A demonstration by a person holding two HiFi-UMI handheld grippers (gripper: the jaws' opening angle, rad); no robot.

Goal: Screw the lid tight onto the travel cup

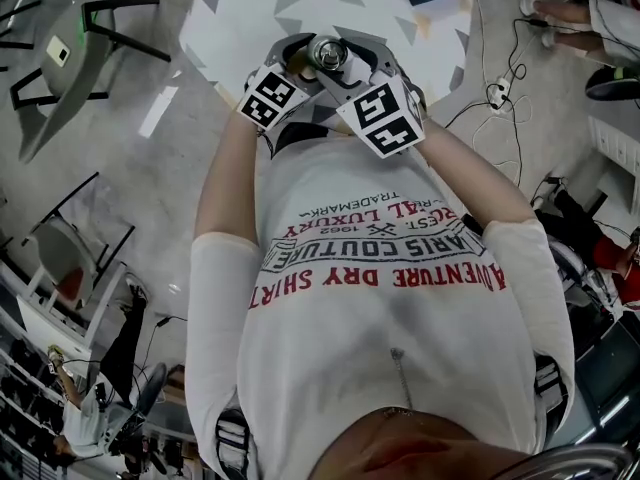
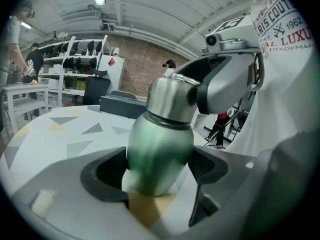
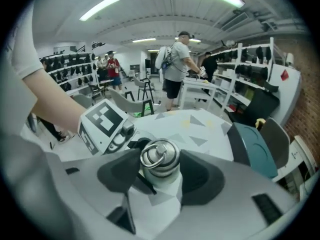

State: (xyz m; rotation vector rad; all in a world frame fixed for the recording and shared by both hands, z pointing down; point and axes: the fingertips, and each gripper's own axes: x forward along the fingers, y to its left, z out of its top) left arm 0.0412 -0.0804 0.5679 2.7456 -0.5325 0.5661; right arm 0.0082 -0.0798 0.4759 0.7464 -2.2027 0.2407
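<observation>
A green metal travel cup (image 2: 160, 144) is held over the table, close in front of the person's chest. My left gripper (image 2: 157, 170) is shut on the cup's body, a dark pad pressing on each side. The steel lid (image 2: 172, 101) sits on the cup's neck; in the right gripper view its top with a ring (image 3: 159, 156) faces the camera. My right gripper (image 3: 160, 176) is closed around the lid, its pads against the lid's sides. In the head view both grippers meet at the lid (image 1: 327, 53), left gripper (image 1: 292, 70) and right gripper (image 1: 358, 70).
Below lies a white table (image 1: 260, 8) with grey and yellow triangles. A teal chair (image 3: 252, 146) stands at its far side. People (image 3: 177, 64) work at benches and shelves behind. Cables (image 1: 495, 93) and a grey chair (image 1: 70, 38) are on the floor.
</observation>
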